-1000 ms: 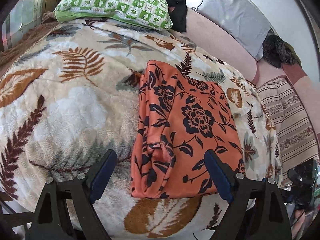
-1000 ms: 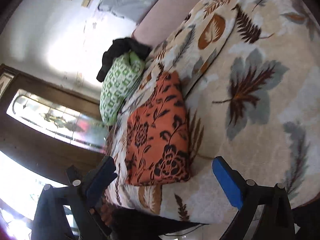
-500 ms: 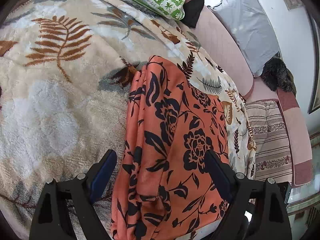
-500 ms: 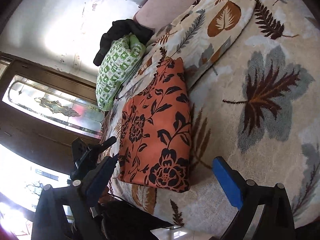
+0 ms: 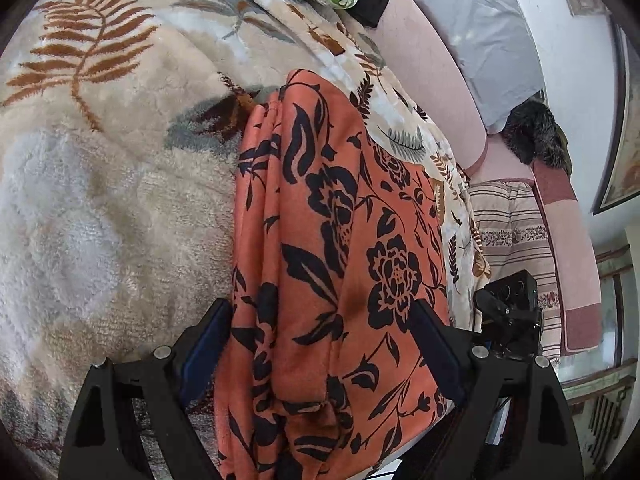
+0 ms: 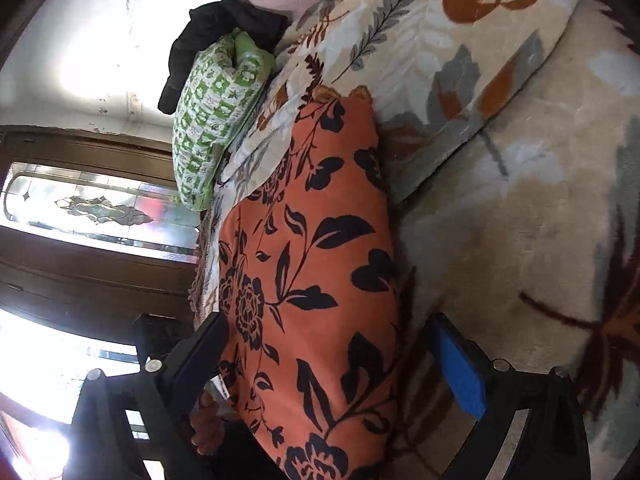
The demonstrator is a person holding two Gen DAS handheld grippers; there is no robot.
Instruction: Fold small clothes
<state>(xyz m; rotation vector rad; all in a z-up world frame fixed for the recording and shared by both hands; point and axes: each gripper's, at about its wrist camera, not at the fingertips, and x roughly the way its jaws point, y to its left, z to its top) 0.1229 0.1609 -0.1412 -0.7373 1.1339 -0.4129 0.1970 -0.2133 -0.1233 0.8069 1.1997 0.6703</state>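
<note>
A folded orange garment (image 5: pixel 340 264) with a black flower print lies on the leaf-patterned blanket (image 5: pixel 100 168) near its front edge. My left gripper (image 5: pixel 324 352) is open, its blue-padded fingers straddling the garment's near end on either side. The garment also shows in the right wrist view (image 6: pixel 312 280). My right gripper (image 6: pixel 332 360) is open too and straddles the garment's near end from the opposite side. The right gripper's body shows in the left wrist view (image 5: pixel 512 320) beyond the garment's right edge.
A green-and-white checked pillow (image 6: pixel 212 112) and a dark cloth (image 6: pixel 224 28) lie at the far end of the bed. A pink headboard (image 5: pixel 432 64), grey pillow (image 5: pixel 488 36) and striped bedding (image 5: pixel 516 240) are to the right. A dark wooden door (image 6: pixel 80 276) stands beyond the bed edge.
Both grippers have moved in close to the orange garment, which now fills the space between each pair of open fingers. The garment itself has not moved.
</note>
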